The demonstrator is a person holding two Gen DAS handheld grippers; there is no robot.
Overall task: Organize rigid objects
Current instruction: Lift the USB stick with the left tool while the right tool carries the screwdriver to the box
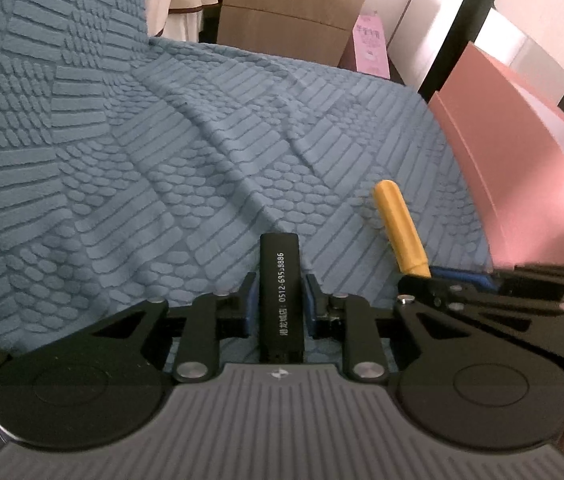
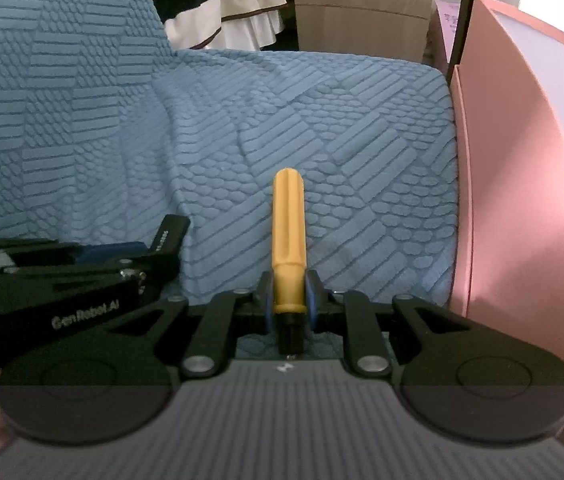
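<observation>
Now both pickups look done; the left gripper (image 1: 280,300) is clamped on a black stick (image 1: 280,280), the right gripper (image 2: 289,294) on a yellow-handled tool (image 2: 289,236), both above the blue cushion (image 1: 162,140); next, probably carrying them to the pink box (image 2: 521,200).

Left wrist view: sits just behind the left gripper (image 1: 282,300), aimed forward and steeply down along its fingers, close over the blue textured sofa cover (image 1: 162,152).

Right wrist view: same mounting behind the right gripper (image 2: 289,296), same downward tilt, equally close.

Overlap: both take in the sofa seat and backrest, the pink box (image 1: 521,152) at right, and the cardboard box (image 2: 361,4) beyond. Each view catches the other gripper at its edge, so the cameras ride side by side.
</observation>
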